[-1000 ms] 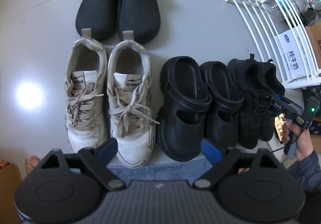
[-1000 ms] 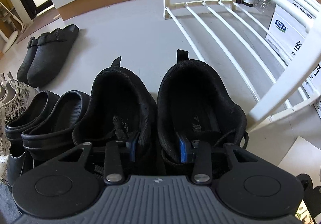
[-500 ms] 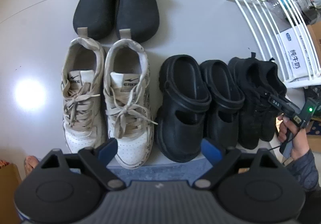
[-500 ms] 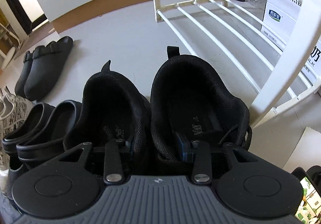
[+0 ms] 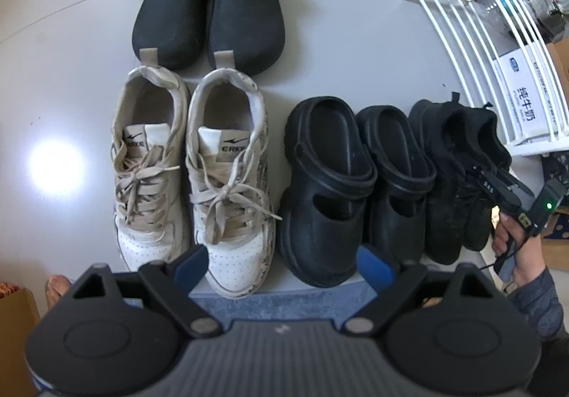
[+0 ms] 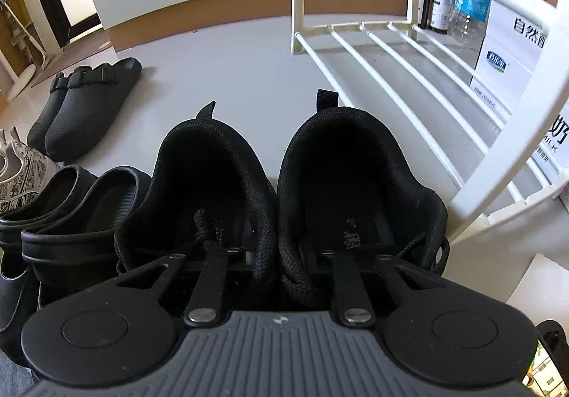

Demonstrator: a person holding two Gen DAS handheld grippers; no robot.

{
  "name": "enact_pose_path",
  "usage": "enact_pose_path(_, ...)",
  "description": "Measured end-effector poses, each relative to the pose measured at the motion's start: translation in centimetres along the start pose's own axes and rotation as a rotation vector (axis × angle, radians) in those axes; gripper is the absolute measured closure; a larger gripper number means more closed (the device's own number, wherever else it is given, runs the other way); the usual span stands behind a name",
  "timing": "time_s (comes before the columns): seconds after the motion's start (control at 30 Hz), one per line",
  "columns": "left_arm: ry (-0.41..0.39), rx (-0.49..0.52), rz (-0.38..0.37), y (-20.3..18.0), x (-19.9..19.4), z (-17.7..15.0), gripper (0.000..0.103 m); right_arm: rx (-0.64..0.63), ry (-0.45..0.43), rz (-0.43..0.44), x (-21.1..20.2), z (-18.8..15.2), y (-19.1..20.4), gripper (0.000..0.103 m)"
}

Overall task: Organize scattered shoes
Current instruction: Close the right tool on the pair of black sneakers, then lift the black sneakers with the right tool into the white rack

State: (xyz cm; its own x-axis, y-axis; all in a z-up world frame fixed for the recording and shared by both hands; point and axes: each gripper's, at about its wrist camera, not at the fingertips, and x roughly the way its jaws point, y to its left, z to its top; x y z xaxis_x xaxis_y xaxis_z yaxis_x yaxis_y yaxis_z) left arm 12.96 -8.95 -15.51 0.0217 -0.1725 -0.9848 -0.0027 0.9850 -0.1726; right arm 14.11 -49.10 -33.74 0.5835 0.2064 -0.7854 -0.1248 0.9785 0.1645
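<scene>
Black sneakers [image 6: 281,191]: a pair side by side on the grey floor [image 5: 348,41], heels toward the white rack [image 6: 409,84], which stands just beside their right side; in the left wrist view the same pair [image 5: 458,162] sits at the right end of the row.
Right gripper [image 6: 277,256]: its jaws are drawn in close, one finger down inside each sneaker, pinching the two adjoining inner walls of the pair together; the fingertips are hidden in the shoes. In the left wrist view the tool [image 5: 505,189] lies over the sneakers, held by a hand [image 5: 515,247] in a grey sleeve.
Black clogs [image 5: 359,180]: a chunky pair touching the left side of the black sneakers, heels the same way.
White sneakers [image 5: 192,169]: a laced, scuffed pair marked ERKE, left of the black clogs and so further from the black sneakers, with a narrow strip of floor between.
Black slippers [image 5: 209,6]: a strapped pair well beyond and left of the black sneakers, toes touching the heel tabs of the white sneakers.
Left gripper [image 5: 282,263]: jaws spread wide and holding nothing, hovering above the toes of the white sneakers and black clogs, over a blue mat [image 5: 284,301], well left of the black sneakers.
White rack, contents: its lowest tier is bare; cartons [image 6: 505,59] and bottles [image 6: 441,4] stand behind it.
Bare toes [image 5: 58,286]: at the lower left edge, far from the black sneakers.
</scene>
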Motion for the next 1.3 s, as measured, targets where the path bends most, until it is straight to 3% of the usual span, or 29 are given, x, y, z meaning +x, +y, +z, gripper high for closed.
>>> enact_pose_path(0.27,-0.016,0.022,0.013,-0.5,-0.1,0.1,0.011,0.034,-0.07,-0.006,-1.5,0.7,0.3,0.084)
enact_pose_path(0.6,-0.011,0.008,0.008,-0.5,-0.1,0.2,0.011,0.117,-0.183,0.002,-2.9,4.3,-0.1,0.085)
enact_pose_path(0.8,-0.043,0.0,-0.001,-0.7,-1.1,0.4,0.011,0.216,-0.207,-0.053,-1.0,5.3,-0.4,0.085)
enact_pose_path(1.3,-0.029,-0.027,-0.016,0.0,-1.2,0.2,0.011,0.332,-0.251,-0.174,0.5,7.6,-2.4,0.086)
